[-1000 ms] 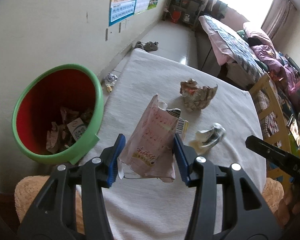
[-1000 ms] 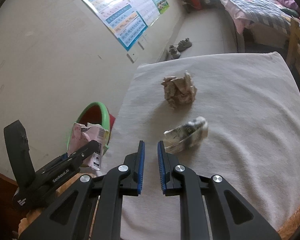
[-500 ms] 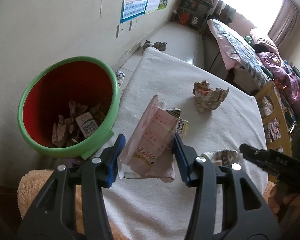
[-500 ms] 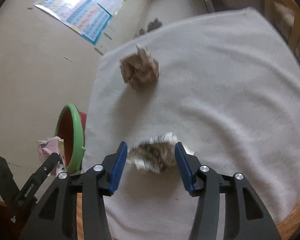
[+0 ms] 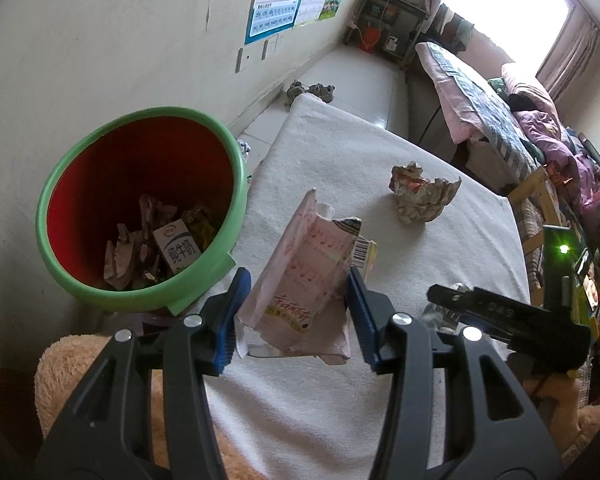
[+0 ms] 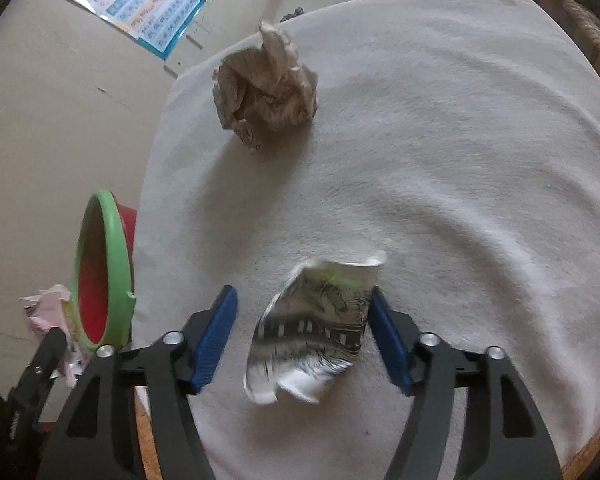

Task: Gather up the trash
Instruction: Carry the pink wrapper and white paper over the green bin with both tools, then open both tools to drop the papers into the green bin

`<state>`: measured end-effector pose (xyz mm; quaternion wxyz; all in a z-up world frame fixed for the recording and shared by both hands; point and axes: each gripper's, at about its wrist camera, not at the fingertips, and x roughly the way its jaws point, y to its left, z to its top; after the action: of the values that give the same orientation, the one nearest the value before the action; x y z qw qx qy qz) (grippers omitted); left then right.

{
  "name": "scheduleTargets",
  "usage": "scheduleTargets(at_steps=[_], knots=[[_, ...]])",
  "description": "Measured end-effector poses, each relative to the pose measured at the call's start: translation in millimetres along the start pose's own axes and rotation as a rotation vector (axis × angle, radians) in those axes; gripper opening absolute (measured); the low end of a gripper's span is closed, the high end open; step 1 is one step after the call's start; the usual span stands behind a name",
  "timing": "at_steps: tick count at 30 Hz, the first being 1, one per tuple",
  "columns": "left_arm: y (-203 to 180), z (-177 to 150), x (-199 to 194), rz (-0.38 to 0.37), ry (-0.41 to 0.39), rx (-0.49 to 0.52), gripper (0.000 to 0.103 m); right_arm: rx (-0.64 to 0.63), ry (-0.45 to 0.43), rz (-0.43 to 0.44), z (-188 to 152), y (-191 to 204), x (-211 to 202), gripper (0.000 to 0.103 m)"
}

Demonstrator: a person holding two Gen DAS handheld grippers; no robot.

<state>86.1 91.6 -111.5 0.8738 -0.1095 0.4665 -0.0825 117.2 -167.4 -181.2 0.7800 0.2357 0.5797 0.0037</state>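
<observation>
**Closing on the Second Piece of Trash**

Gripping is split between two tools. The left gripper stands partly open and clamps a pink wrapper between its blue pads, held above the cloth just beside the bin. The right gripper is closing its jaws around a crushed cup that lies on the cloth. The right pad appears to touch the cup; the left pad stands clear of it, so no grip exists yet.

**Risks**

- Slip-out: the cup is flattened and lopsided. If the jaws meet only its thin edge, it is likely to fold further or squirt sideways.
- Cloth pinch: the cup lies flat on soft fabric. Pads set too low could catch the cloth and drag it.
- Missed drop: the wrapper is not yet over the bin mouth. Releasing early would land it on the cloth or on the floor.

**Appearance of the trash**

- Wrapper: pale pink, torn open at the top, printed with red characters, a barcode on its far side.
- Cup: white with black and grey print and a green band, badly crumpled.
- Paper wad: beige, loosely balled, sitting well apart from the cup, farther along the cloth.
- Bin: green rim, red inside, already holding crumpled paper and a small milk carton.
</observation>
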Motion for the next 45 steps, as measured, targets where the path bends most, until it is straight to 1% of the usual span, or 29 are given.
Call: scheduleTargets(at_steps=[2,5,10,15,18,21,24,27,29,31,34,39,45], knots=[[1.7,-0.1,-1.5,0.0,-0.005,-0.002,0.047,-0.022,0.001,-0.004,-1.1,3.1,0.4,0.047],[5.9,0.9,-3.9,0.008,-0.016,-0.006,0.047,-0.088,-0.034,0.005,-4.8,14.4,-8.0,0.046],[15.0,6.3,-7.1,0.028,-0.035,-0.017,0.047,-0.184,-0.107,0.061,-4.7,46.3,-37.8,0.046],[30.3,15.4,-14.7,0.09,-0.08,-0.009,0.047,-0.288,-0.15,0.145,0.2,95.9,-60.1,0.046],[47.7,23.5,-22.1,0.131,-0.112,-0.027,0.047,-0.364,-0.169,0.18,0.9,132.4,-63.3,0.047],[71.8,35.0,-26.6,0.174,-0.134,-0.056,0.047,-0.421,-0.185,0.216,4.9,169.5,-61.3,0.047],[92.9,45.8,-26.6,0.208,-0.136,-0.084,0.047,-0.478,-0.204,0.247,9.6,204.2,-57.3,0.047],[115.3,56.7,-23.9,0.238,-0.137,-0.112,0.047,-0.548,-0.234,0.249,13.1,237.7,-49.7,0.047],[124.7,60.0,-21.6,0.243,-0.131,-0.127,0.047,-0.57,-0.209,0.264,17.1,255.1,-38.1,0.047],[132.2,61.4,-17.5,0.24,-0.123,-0.142,0.047,-0.58,-0.187,0.27,20.8,264.7,-28.0,0.047],[142.1,62.5,-9.3,0.236,-0.106,-0.159,0.047,-0.604,-0.168,0.252,22.1,273.2,-13.4,0.047],[149.7,60.2,2.4,0.225,-0.082,-0.177,0.047,-0.611,-0.143,0.239,20.1,273.2,1.8,0.047],[149.6,60.6,8.9,0.218,-0.068,-0.181,0.047,-0.603,-0.127,0.234,23.8,272.3,13.9,0.047]])
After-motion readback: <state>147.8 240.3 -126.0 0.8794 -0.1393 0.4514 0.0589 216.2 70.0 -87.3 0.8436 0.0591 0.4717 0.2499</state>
